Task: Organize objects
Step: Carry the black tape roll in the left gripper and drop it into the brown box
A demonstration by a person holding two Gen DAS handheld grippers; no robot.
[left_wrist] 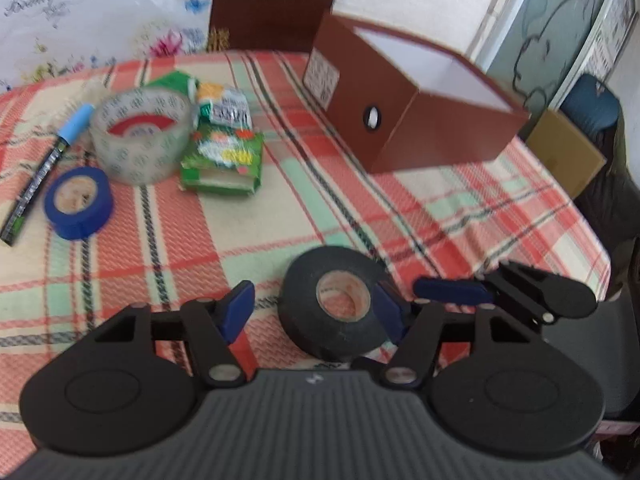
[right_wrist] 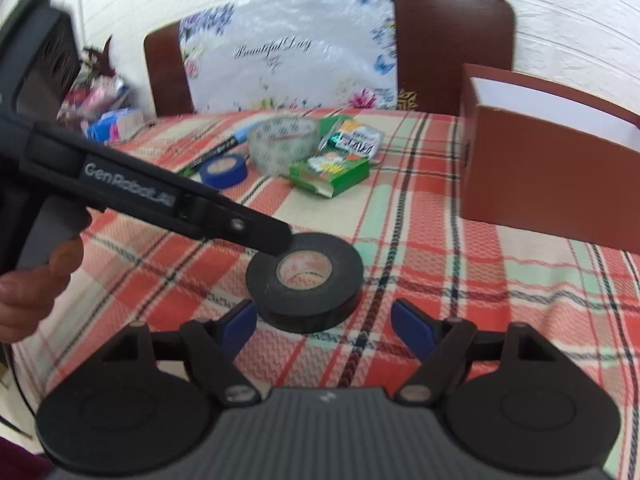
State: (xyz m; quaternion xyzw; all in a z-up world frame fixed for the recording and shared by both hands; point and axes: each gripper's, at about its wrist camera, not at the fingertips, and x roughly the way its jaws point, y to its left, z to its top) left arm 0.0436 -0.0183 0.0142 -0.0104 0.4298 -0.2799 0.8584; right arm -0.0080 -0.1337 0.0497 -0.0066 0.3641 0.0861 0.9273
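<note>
A black tape roll (left_wrist: 336, 304) lies flat on the checked tablecloth (left_wrist: 280, 216). My left gripper (left_wrist: 316, 312) is open around it: the right blue pad (left_wrist: 390, 312) touches the roll's side, while the left pad (left_wrist: 240, 312) stands a little apart. In the right wrist view the same black tape roll (right_wrist: 304, 280) sits just ahead of my open right gripper (right_wrist: 326, 320), with its near edge between the fingertips. One left gripper finger (right_wrist: 240, 228) reaches in over the roll's far-left rim. A right gripper finger (left_wrist: 448, 291) shows beside the roll.
An open brown box (left_wrist: 416, 120) with a white inside stands at the back right. At the back left lie a clear tape roll (left_wrist: 140, 136), a blue tape roll (left_wrist: 78, 202), a marker (left_wrist: 44, 172), a green packet (left_wrist: 224, 156) and a snack packet (left_wrist: 224, 108). Chairs stand behind the table.
</note>
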